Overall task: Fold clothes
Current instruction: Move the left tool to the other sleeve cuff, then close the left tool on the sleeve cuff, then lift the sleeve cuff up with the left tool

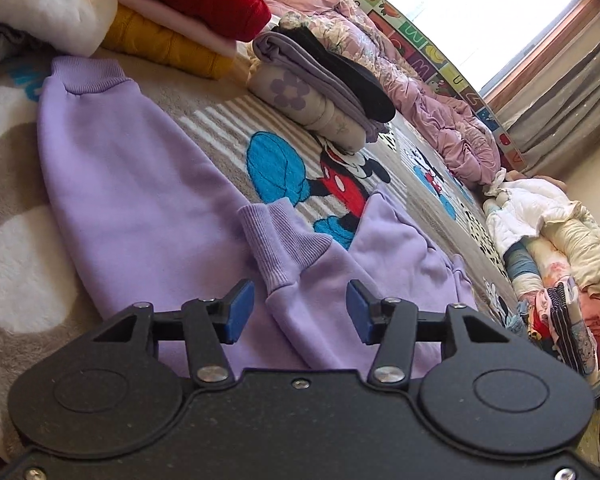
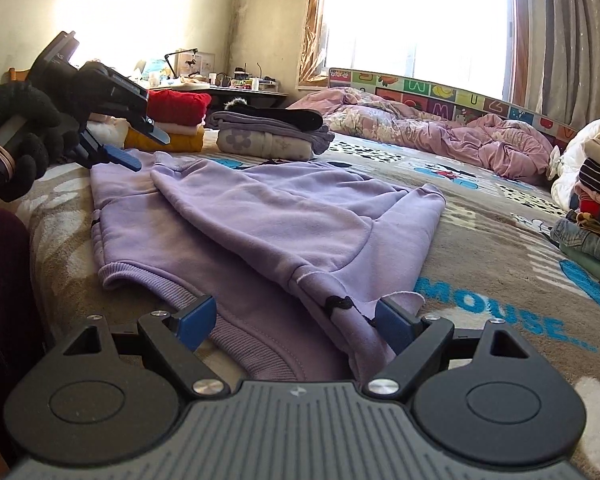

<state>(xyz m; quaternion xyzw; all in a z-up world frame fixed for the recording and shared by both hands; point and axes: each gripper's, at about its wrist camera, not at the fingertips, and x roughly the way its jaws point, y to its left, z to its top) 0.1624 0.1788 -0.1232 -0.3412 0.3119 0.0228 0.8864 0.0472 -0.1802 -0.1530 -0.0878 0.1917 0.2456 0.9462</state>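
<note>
A lavender hoodie (image 1: 139, 184) (image 2: 259, 208) lies spread on the bed blanket. In the left wrist view one sleeve is folded over, and its ribbed cuff (image 1: 267, 244) lies just ahead of my left gripper (image 1: 300, 312), which is open over the fabric. That gripper (image 2: 139, 146) also shows in the right wrist view, held by a black-gloved hand (image 2: 15, 136) above the hoodie's far left corner. My right gripper (image 2: 295, 324) is open at the near edge. A folded flap with a black cord (image 2: 340, 304) lies between its fingers, close to the right pad (image 2: 394, 326).
Two folded stacks stand at the far side: red, pink and yellow (image 1: 187, 20) (image 2: 171, 120), and grey and black (image 1: 320, 84) (image 2: 267, 132). A crumpled pink quilt (image 1: 420, 80) (image 2: 440, 132) lies under the window. A heap of clothes (image 1: 540, 248) (image 2: 592, 208) is at the right.
</note>
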